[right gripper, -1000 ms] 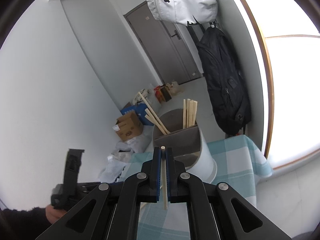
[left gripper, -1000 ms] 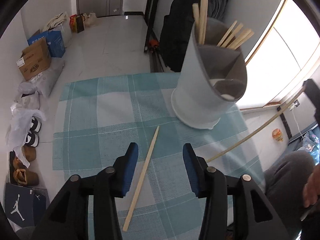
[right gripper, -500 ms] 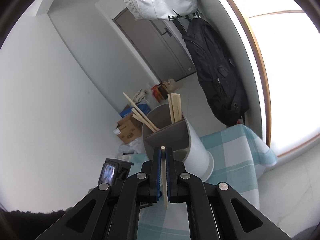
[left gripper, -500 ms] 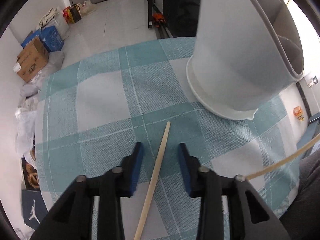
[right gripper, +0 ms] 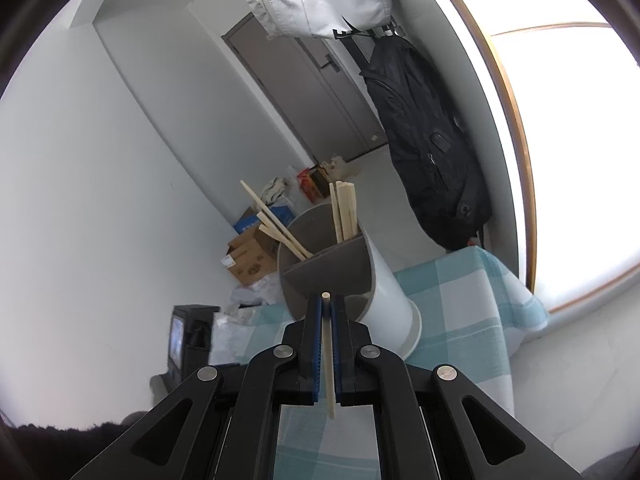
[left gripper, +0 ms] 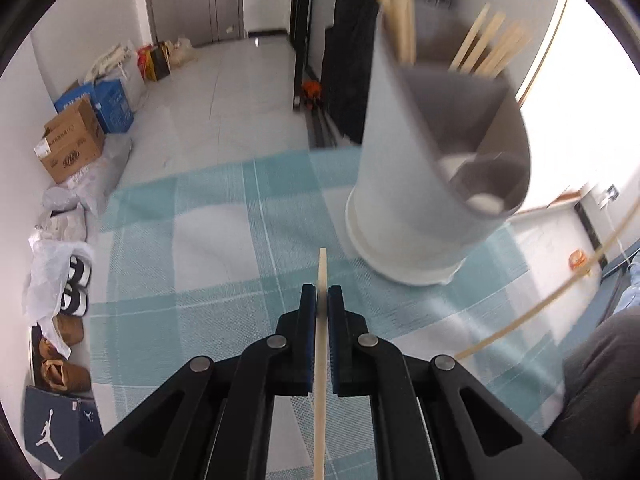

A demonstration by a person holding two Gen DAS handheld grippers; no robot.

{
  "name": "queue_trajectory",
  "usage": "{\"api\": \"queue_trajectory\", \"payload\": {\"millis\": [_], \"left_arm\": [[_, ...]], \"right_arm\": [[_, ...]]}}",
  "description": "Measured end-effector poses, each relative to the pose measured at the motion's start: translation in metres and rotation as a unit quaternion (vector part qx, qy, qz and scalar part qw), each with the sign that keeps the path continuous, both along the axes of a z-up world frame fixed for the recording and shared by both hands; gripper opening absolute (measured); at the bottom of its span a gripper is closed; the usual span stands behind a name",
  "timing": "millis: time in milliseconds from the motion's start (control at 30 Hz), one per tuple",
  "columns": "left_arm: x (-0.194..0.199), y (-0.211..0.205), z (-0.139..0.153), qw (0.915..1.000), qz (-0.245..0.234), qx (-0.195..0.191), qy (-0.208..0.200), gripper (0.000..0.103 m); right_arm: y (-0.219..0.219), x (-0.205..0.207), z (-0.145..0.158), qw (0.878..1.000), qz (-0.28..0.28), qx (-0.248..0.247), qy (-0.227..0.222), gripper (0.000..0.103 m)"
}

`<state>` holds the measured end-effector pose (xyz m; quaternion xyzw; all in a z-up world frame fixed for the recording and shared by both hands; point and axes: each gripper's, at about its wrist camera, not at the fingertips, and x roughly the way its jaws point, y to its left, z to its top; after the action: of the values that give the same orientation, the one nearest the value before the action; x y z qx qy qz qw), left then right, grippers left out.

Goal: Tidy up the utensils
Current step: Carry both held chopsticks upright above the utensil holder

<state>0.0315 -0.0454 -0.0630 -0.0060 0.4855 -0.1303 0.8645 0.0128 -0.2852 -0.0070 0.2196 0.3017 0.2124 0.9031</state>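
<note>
My left gripper (left gripper: 321, 292) hangs over the teal checked tablecloth (left gripper: 208, 240), its jaws closing tight on a pale wooden chopstick (left gripper: 320, 380). The pads press it from both sides, and its tip pokes out towards the base of the utensil holder (left gripper: 404, 200). This holder is grey with a white foot and a divided inside, and several chopsticks (left gripper: 486, 46) stand in it. My right gripper (right gripper: 327, 300) is shut on a second chopstick (right gripper: 330, 356) and points at the holder (right gripper: 384, 292) from a little above. That stick also shows as a long thin line (left gripper: 536, 312) at the right of the left wrist view.
The left hand's device (right gripper: 192, 336) shows at the lower left of the right wrist view. A person's grey-clad leg (left gripper: 592, 380) is beside the table's right edge. Boxes (left gripper: 72, 144), bags and shoes (left gripper: 76, 288) lie on the floor to the left. A black jacket (right gripper: 428, 140) hangs behind the table.
The left jaws came down around the chopstick lying on the cloth and shut on it, then the view pulled back from the cloth. The right gripper kept its grip on its chopstick.
</note>
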Motion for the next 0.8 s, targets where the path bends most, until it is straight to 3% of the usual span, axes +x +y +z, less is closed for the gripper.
{"api": "queue_trajectory", "payload": {"millis": [267,533,800], "left_arm": [[-0.035,-0.011,0.057,0.9953,-0.016,-0.042,-0.085,0.001],[-0.018,-0.002,0.073,0.9889,-0.023,-0.072,-0.127,0.001],[0.003,-0.001,0.115,0.9794,-0.010,-0.098,-0.176,0.001]], "right_arm": [[0.011,-0.008,0.005,1.000,0.005,-0.024,-0.013,0.004],[0.016,-0.012,0.022,0.999,0.004,-0.036,-0.033,0.004],[0.019,0.001,0.071,0.997,0.010,-0.041,-0.071,0.004]]}}
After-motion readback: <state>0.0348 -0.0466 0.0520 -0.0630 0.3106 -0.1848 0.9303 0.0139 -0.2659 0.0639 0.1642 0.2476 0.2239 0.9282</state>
